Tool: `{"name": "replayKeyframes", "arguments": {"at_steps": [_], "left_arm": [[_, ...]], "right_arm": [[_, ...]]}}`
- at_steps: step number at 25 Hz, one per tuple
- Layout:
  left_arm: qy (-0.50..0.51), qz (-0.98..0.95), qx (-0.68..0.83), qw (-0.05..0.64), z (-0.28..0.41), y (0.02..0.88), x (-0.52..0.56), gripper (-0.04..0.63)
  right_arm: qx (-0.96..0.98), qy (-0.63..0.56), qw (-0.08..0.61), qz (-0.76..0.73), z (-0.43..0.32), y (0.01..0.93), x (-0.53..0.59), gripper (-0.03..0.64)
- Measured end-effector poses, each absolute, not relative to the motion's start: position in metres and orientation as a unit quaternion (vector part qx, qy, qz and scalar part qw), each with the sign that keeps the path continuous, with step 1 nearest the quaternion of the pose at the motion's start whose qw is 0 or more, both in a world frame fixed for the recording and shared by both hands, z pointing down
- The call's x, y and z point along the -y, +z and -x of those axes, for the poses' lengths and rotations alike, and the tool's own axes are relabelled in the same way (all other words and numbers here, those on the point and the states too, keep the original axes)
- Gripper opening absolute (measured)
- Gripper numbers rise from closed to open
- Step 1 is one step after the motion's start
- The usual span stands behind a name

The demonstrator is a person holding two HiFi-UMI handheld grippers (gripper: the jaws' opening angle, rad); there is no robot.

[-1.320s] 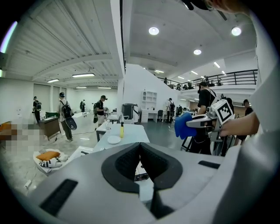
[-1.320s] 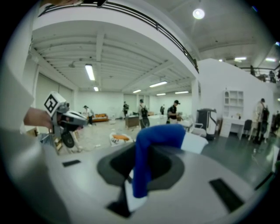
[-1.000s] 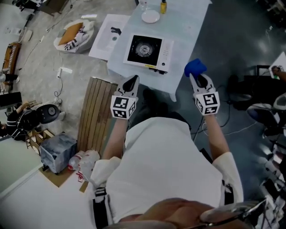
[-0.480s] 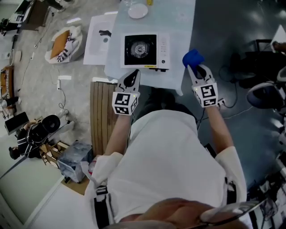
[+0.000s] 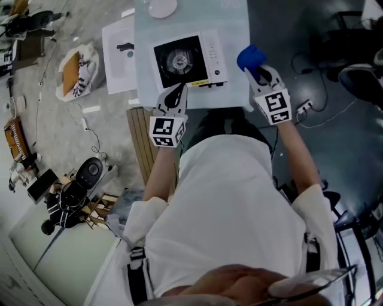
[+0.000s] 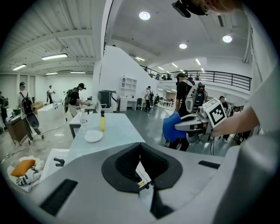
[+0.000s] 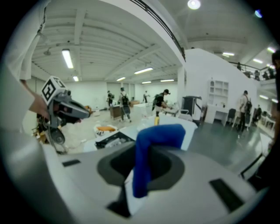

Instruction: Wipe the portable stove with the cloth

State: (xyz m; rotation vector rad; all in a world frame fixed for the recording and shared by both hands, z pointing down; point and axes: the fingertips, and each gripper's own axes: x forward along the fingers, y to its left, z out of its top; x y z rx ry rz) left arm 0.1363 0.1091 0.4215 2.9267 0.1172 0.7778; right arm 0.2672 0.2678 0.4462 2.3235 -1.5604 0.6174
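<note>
The portable stove point(image 5: 185, 60), white with a black top and a round burner, sits on the pale table point(image 5: 236, 27). My left gripper point(image 5: 175, 97) hovers at the table's near edge, just in front of the stove's front left corner, jaws shut and empty. My right gripper point(image 5: 258, 72) is held off the stove's right side, shut on a blue cloth point(image 5: 251, 58) that bunches above its tips. In the right gripper view the cloth point(image 7: 151, 148) hangs between the jaws and the stove point(image 7: 111, 141) lies to the left. The left gripper view shows the right gripper point(image 6: 189, 127) with the cloth point(image 6: 172, 127).
A white plate point(image 5: 163, 7) lies at the table's far end, with a yellow bottle point(image 6: 102, 121) beside it. On the floor to the left are a sheet of paper point(image 5: 118, 54), a bag point(image 5: 75, 72), a wooden slatted panel point(image 5: 140, 143) and black equipment point(image 5: 90, 173). People stand in the hall behind.
The person has stepped closer to the table. Both grippers have moved forward, the left reaching the table's near edge by the stove, the right still holding the cloth.
</note>
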Motion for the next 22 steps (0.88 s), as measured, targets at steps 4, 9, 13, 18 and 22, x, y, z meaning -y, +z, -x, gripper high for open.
{"name": "replayKeyframes", "arguments": {"at_steps": [4, 9, 13, 18, 22], "left_arm": [[0.266, -0.96, -0.072, 0.054, -0.152, 0.431, -0.113, 0.032], [0.285, -0.951, -0.109, 0.055, -0.17, 0.447, -0.115, 0.032], [0.297, -0.945, -0.129, 0.052, -0.185, 0.457, -0.116, 0.032], [0.31, -0.939, -0.143, 0.05, -0.2, 0.47, -0.114, 0.032], [0.321, -0.934, -0.147, 0.058, -0.205, 0.484, -0.112, 0.032]], "right_arm": [[0.53, 0.227, 0.124, -0.807, -0.279, 0.462, -0.261, 0.081], [0.516, 0.25, 0.113, -0.812, -0.289, 0.483, -0.251, 0.081], [0.51, 0.262, 0.109, -0.812, -0.301, 0.502, -0.242, 0.081], [0.507, 0.278, 0.114, -0.808, -0.32, 0.533, -0.229, 0.081], [0.511, 0.289, 0.132, -0.799, -0.331, 0.558, -0.215, 0.081]]}}
